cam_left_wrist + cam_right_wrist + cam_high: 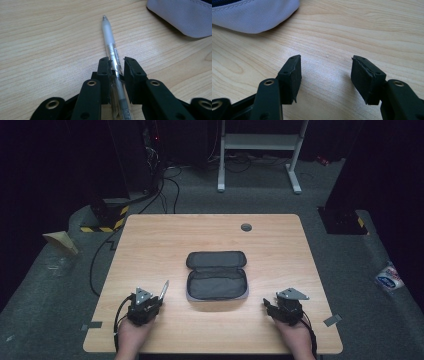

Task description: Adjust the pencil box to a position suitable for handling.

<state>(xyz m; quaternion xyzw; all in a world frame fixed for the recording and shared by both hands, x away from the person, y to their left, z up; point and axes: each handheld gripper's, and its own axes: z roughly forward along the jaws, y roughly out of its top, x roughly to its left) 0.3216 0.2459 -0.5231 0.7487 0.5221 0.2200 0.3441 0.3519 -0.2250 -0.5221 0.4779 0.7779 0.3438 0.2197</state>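
An open grey pencil case point(217, 276) lies in the middle of the wooden table point(150, 245), its lid folded back. My left gripper point(150, 302) rests near the front left of the table, shut on a clear pen point(110, 42) whose tip points away toward the case; the pen point(164, 289) sticks out ahead of the jaws. In the left gripper view the pen runs between both pads, just above the wood. My right gripper point(272, 306) sits at the front right, open with nothing between its pads point(292, 75). A corner of the case point(254, 17) shows in the right gripper view.
A small round grommet point(246, 227) sits near the table's far edge. Beyond the table stand a white metal frame point(260, 150) and cables on grey carpet. Bare wood surrounds the case on all sides.
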